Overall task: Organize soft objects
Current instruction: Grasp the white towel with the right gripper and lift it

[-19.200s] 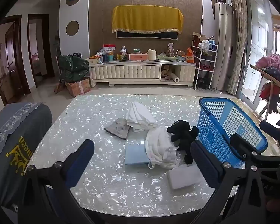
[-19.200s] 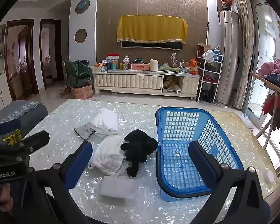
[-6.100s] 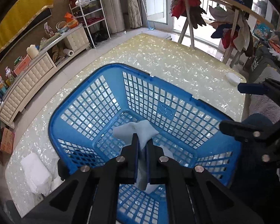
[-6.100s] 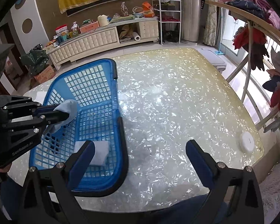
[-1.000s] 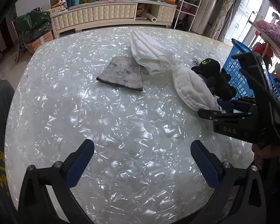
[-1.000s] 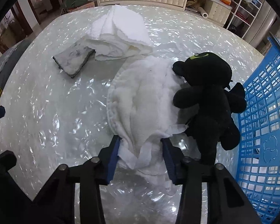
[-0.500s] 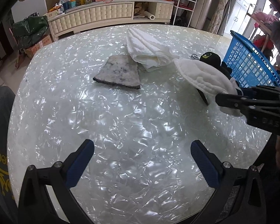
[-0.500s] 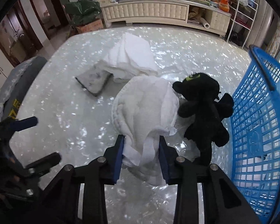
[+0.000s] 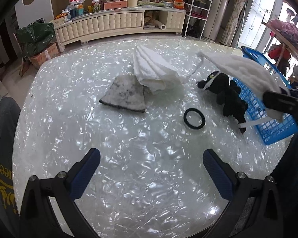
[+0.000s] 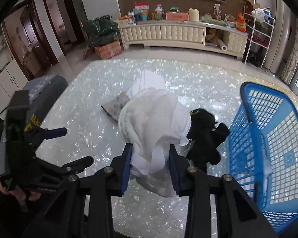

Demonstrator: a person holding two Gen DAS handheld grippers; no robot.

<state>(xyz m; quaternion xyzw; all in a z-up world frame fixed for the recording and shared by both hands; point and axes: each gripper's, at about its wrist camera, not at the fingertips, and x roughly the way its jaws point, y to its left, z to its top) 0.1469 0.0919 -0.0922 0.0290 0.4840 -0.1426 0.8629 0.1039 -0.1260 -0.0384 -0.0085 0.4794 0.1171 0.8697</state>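
My right gripper [image 10: 150,163] is shut on a white quilted cloth [image 10: 154,121] and holds it above the table; the cloth also shows in the left wrist view [image 9: 246,69], lifted at the right. A black plush toy [image 9: 226,93] lies beside the blue basket [image 9: 276,123], also seen in the right wrist view [image 10: 204,136]. A folded white towel [image 9: 153,71] and a grey mottled cloth [image 9: 125,94] lie mid-table. My left gripper [image 9: 151,168] is open and empty over the near table.
A black ring [image 9: 194,118] lies on the pearly table [image 9: 109,158] near the plush. The basket [image 10: 272,142] stands at the right edge. A grey chair [image 9: 2,148] is at the left. A cabinet [image 9: 119,23] stands beyond.
My right gripper has lifted the white quilted cloth higher off the table and toward the basket, uncovering the black ring. My left gripper stays open.
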